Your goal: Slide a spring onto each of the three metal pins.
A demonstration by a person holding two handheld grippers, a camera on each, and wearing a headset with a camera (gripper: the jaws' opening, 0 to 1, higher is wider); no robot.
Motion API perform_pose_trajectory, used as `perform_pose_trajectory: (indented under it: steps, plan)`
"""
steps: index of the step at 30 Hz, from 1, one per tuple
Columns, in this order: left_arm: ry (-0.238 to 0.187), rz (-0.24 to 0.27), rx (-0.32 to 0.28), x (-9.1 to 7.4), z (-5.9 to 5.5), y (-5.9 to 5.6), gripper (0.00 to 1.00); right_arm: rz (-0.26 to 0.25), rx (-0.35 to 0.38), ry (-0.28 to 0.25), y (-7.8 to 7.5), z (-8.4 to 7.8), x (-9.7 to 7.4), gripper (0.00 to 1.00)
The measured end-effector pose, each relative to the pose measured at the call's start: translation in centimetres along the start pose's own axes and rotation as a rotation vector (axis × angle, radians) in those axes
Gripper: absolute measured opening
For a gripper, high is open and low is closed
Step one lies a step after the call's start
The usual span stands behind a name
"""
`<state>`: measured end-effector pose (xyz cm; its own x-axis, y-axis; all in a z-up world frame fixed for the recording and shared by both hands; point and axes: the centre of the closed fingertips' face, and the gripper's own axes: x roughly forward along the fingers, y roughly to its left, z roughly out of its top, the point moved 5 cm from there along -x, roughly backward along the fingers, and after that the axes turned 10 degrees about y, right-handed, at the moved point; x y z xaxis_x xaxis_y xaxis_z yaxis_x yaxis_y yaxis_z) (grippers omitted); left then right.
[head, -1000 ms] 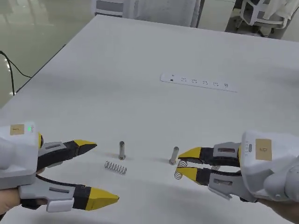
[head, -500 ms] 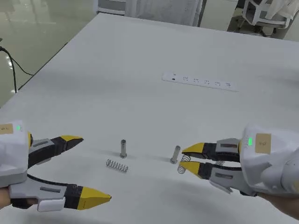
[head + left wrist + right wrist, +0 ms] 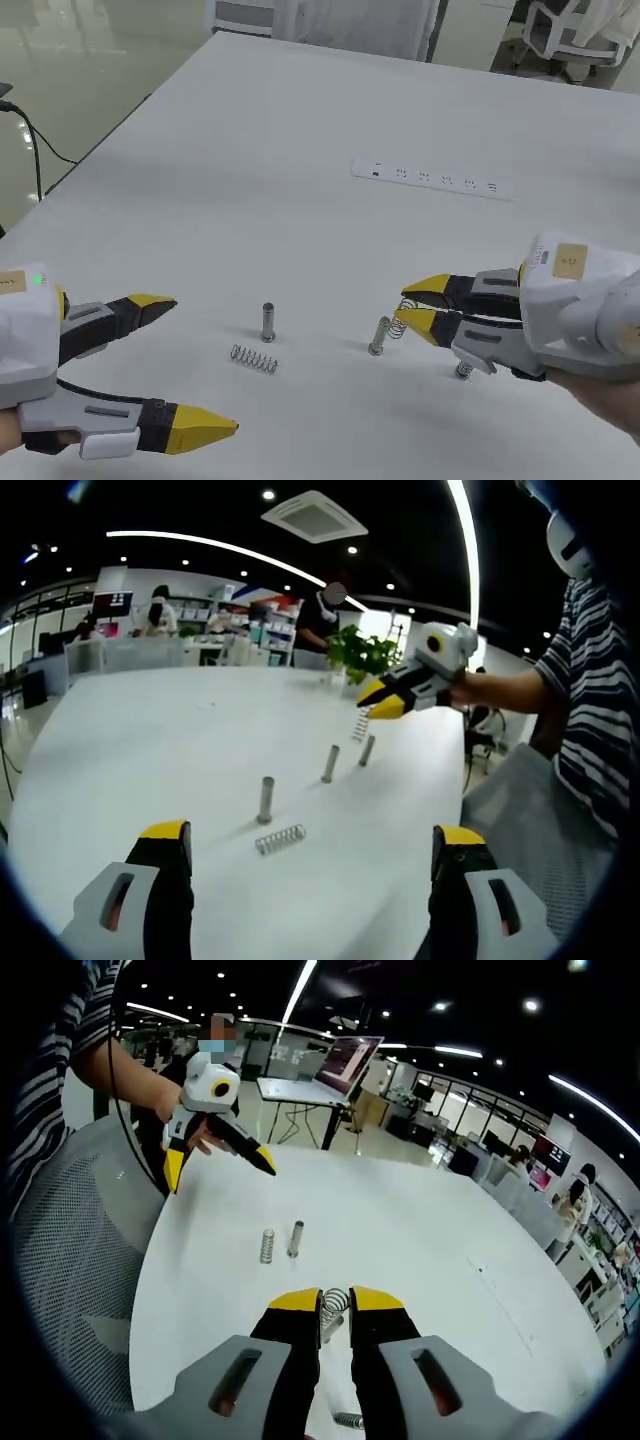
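A wide white table (image 3: 300, 130) stands in an open office with a glossy floor (image 3: 90, 50), ceiling lights and wheeled chairs (image 3: 575, 35). A power strip (image 3: 432, 180) lies across the table's middle. A dark cable (image 3: 30, 140) hangs off its left edge.

Three pins stand upright: the first pin (image 3: 268, 322), the second pin (image 3: 380, 336), and the third pin (image 3: 463, 370) under the right gripper (image 3: 415, 302). There are three springs. The loose spring (image 3: 253, 359) lies flat just in front of the first pin. The held spring (image 3: 399, 322) is pinched between the right gripper's nearly closed tips, beside the top of the second pin. The third spring (image 3: 345, 1420) shows low by the third pin; whether it sits on it I cannot tell. The left gripper (image 3: 190, 365) gapes wide, holding nothing.
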<state>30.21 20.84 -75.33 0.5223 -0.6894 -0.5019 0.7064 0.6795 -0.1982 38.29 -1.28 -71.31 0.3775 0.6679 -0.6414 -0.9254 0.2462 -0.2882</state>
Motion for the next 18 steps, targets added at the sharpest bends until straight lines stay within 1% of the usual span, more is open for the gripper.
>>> perform_pose_trajectory:
  steps: [3, 7, 13, 18]
  plan:
    - [-0.002, 0.000, -0.006, -0.1, 0.0, 0.0, 0.96, -0.010, 0.001, 0.005, -0.7, 0.2, 0.1, 0.07]
    - [0.003, 0.002, -0.005, -0.2, 0.0, 0.1, 0.96, -0.009, 0.012, 0.002, -1.2, 0.4, 0.5, 0.07]
    - [0.002, 0.004, -0.006, -0.3, 0.0, 0.1, 0.96, -0.004, 0.017, 0.010, -1.4, 0.5, 1.1, 0.07]
    - [-0.002, 0.009, -0.005, -0.4, 0.2, 0.2, 0.96, 0.001, 0.020, 0.023, -1.4, 0.2, 1.5, 0.07]
